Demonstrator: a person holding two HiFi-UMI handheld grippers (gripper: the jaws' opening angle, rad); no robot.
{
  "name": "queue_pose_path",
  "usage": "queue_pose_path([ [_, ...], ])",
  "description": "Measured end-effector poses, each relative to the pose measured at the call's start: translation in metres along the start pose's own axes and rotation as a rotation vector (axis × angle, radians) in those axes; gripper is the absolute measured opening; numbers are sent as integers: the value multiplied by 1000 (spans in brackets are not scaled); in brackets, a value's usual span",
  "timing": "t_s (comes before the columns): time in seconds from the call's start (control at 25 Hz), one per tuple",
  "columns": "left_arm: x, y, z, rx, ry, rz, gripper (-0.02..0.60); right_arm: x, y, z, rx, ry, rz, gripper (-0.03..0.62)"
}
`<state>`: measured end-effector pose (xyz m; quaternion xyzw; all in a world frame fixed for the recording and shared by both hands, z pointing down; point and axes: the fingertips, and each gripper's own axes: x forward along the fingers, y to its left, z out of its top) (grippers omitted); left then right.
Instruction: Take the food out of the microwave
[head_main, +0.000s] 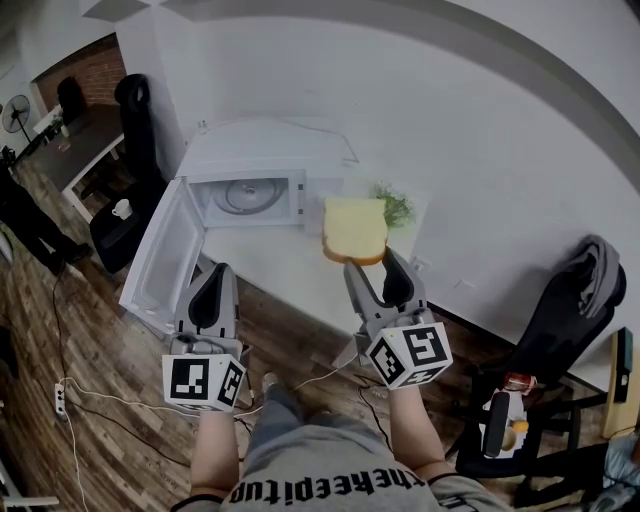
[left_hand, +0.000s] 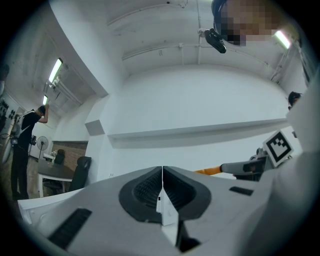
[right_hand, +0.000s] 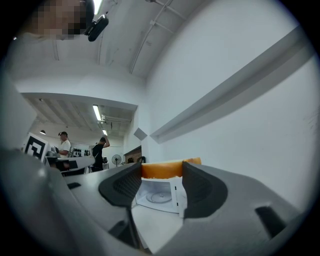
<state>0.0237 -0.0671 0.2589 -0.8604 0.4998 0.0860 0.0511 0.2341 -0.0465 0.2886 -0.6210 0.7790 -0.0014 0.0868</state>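
The white microwave (head_main: 250, 165) stands on a white table (head_main: 285, 268), its door (head_main: 160, 255) swung wide to the left. Its glass turntable (head_main: 243, 196) is bare. A toast slice (head_main: 354, 228) with a brown crust hangs in the air right of the microwave, and my right gripper (head_main: 373, 262) is shut on its lower edge. The right gripper view shows the crust (right_hand: 165, 169) pinched between the pads, with the microwave (right_hand: 159, 194) below it. My left gripper (head_main: 218, 272) hovers in front of the door. Its jaws meet with nothing between them in the left gripper view (left_hand: 162, 175).
A small green plant (head_main: 393, 205) sits by the wall behind the toast. A black chair (head_main: 560, 320) stands at the right, another chair (head_main: 135, 125) and a mug (head_main: 121, 209) at the left. A power strip (head_main: 60, 398) and cables lie on the wood floor.
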Motion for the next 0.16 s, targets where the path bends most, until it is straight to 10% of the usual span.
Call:
queue_pose_path([
  [0.16, -1, 0, 1, 1, -1, 0, 9, -1, 1, 1, 0, -1, 1, 252],
])
